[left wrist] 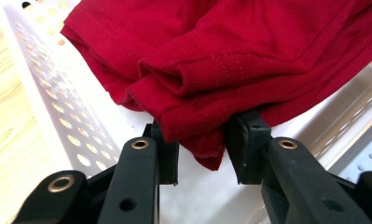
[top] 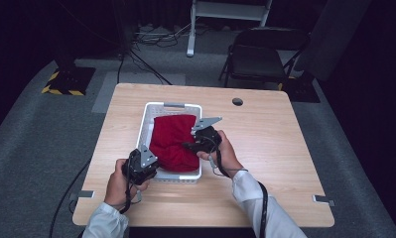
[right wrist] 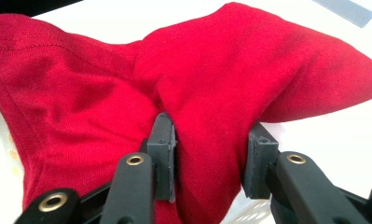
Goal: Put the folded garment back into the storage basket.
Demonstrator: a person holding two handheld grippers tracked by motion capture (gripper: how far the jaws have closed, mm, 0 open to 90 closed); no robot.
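A red garment (top: 170,139) lies bunched in a white perforated basket (top: 173,105) on the wooden table. My left gripper (top: 153,161) sits at the basket's near left corner. In the left gripper view its jaws (left wrist: 202,149) pinch a ribbed, stitched hem of the garment (left wrist: 230,42) above the basket wall (left wrist: 58,102). My right gripper (top: 188,145) reaches in over the basket's right rim. In the right gripper view its jaws (right wrist: 209,158) clamp a thick fold of the red cloth (right wrist: 249,70), which bulges out on both sides of the pads.
The light wooden table (top: 265,148) has bare room to the right of the basket, with a round cable hole (top: 237,101) near its far edge. A dark folding chair (top: 257,57) stands beyond the table. Cables trail across the grey floor.
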